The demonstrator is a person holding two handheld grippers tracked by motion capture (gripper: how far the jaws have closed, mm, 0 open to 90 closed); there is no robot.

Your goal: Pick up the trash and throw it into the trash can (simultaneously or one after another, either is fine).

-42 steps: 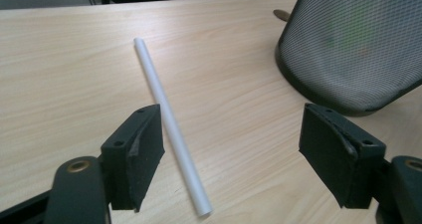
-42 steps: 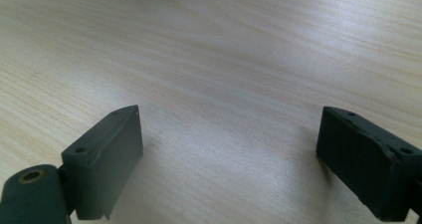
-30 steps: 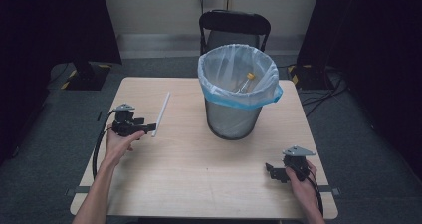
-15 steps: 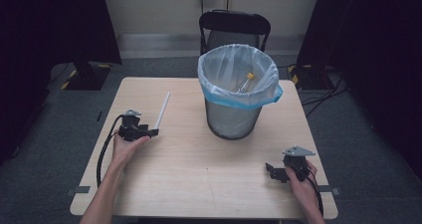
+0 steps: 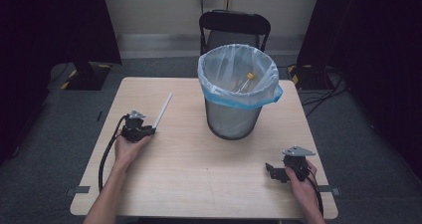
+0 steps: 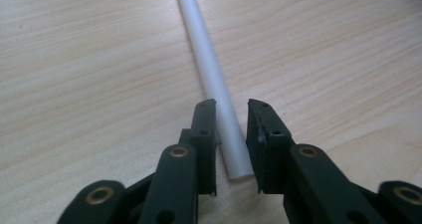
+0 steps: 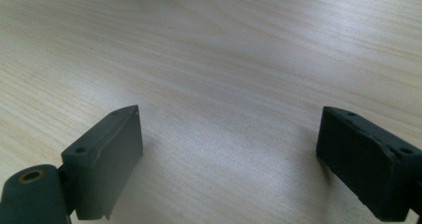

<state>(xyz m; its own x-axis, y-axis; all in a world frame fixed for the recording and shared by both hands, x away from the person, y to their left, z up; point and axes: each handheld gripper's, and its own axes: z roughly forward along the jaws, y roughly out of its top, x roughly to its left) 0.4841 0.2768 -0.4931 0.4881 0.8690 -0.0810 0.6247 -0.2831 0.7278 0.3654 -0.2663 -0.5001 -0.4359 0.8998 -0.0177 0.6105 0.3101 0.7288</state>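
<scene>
Left gripper [image 5: 149, 131], a black two-jaw tool held in the person's left hand [image 5: 128, 148], sits low over the left half of the pale wood-grain table [image 5: 189, 174] with its jaws on either side of the near end of a thin white plastic tube [image 5: 162, 110]. In the left gripper view that gripper [image 6: 230, 115] has its jaws drawn in close around the tube [image 6: 209, 69]: the left jaw looks to be touching the tube's side, while a narrow slit shows between the tube and the right jaw, so the grip is nearly closed but I cannot tell whether it has fully pinched the tube. The tube lies flat on the table, its cut end between the jaws, and runs straight away from the gripper toward the far side of the table, slanting a little to the right in the high view.

Right of the tube, well apart from it, stands a grey metal-mesh waste bin [image 5: 234, 119] lined with a clear plastic bag [image 5: 238, 79] that has a blue band at its folded edge; inside it lies a small clear tube with a yellow cap [image 5: 246, 80].

Near the table's front right corner the right gripper [image 5: 271, 170], black with a grey three-cornered plate on top, rests in the person's right hand [image 5: 301, 184]. In the right gripper view its jaws [image 7: 229, 149] stand wide apart over bare wood, holding nothing.

Beyond the table a black chair [image 5: 234, 27] stands behind the bin.
</scene>
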